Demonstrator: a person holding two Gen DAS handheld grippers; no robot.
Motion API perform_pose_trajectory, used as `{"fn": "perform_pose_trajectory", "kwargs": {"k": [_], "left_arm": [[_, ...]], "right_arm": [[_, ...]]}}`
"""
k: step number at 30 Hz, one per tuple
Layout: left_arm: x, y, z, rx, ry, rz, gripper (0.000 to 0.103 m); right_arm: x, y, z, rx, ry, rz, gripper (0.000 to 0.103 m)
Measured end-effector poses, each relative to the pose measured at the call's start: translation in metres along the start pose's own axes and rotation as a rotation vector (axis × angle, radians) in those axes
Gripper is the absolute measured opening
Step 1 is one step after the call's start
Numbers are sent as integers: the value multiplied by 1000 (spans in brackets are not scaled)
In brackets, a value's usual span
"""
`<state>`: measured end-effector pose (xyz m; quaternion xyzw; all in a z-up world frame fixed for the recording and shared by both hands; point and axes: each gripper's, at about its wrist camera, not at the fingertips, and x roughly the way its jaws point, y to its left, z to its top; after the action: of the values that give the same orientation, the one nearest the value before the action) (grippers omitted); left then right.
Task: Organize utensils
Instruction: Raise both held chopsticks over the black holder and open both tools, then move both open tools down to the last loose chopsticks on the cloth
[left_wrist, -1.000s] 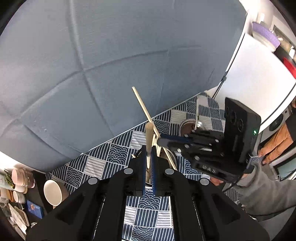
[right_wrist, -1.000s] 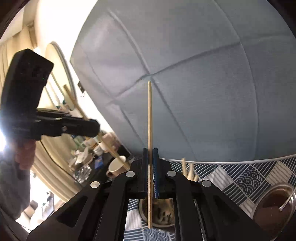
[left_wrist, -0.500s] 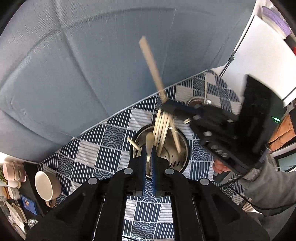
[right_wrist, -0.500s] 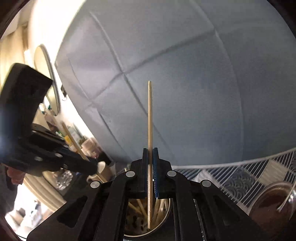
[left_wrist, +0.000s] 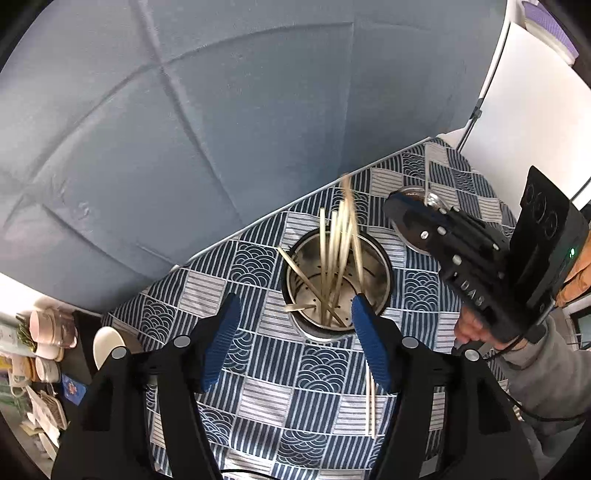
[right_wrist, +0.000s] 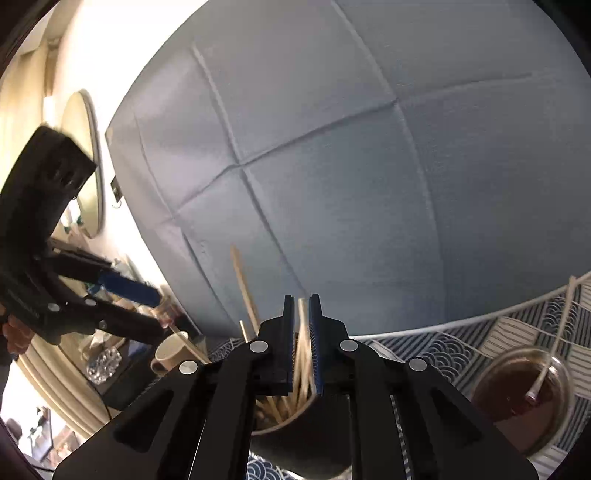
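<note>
A: Left wrist view looks steeply down on the metal cup (left_wrist: 334, 284), which stands on the patterned cloth (left_wrist: 258, 398) with a bundle of chopsticks (left_wrist: 334, 254) upright and fanned inside. The left gripper (left_wrist: 291, 328) hovers just this side of the cup, its jaws having just swung wide, and nothing sits between them.

B: And the right one?

A: The right gripper (right_wrist: 303, 332) hangs over the cup's far-right side. In the right wrist view its jaws have just parted a sliver, and a blurred chopstick (right_wrist: 303, 343) stands in the gap, long axis pointing down into the cup. I'd guess it is slipping free, though the blur leaves the contact unclear.

B: Anything left to collect?

A: A loose pair (left_wrist: 370, 402) lies flat on the cloth, on the near side of the cup, partly hidden behind the left gripper's right finger (left_wrist: 369, 350). Its long axis runs roughly toward the cup.

B: So the left hand is nearer?

A: By my reading, yes; it would need to draw back from the cup and close across the sticks.
</note>
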<state>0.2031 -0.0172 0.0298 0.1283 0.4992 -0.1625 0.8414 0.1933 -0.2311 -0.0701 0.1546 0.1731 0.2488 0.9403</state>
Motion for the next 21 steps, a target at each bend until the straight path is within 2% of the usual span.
{"fn": "perform_pose_trajectory", "kwargs": {"k": [3, 5, 7, 9, 12, 17, 21], "left_arm": [[-8, -2, -8, -5, -19, -7, 63], [-13, -4, -14, -3, -40, -21, 67], [-17, -4, -22, -7, -53, -34, 70], [-18, -3, -29, -19, -56, -38, 70], [-17, 0, -42, -51, -54, -59, 70], [0, -2, -65, -59, -22, -64, 72], [24, -2, -82, -81, 23, -91, 73]], "right_arm": [[-11, -2, 3, 24, 14, -34, 33], [-19, -8, 6, 95, 43, -54, 48], [-25, -13, 7, 159, 73, -66, 54], [-30, -17, 6, 192, 110, -92, 55], [-35, -15, 2, 166, 150, -140, 58], [-42, -12, -14, 133, 246, -199, 73], [-38, -10, -36, 91, 376, -266, 81]]}}
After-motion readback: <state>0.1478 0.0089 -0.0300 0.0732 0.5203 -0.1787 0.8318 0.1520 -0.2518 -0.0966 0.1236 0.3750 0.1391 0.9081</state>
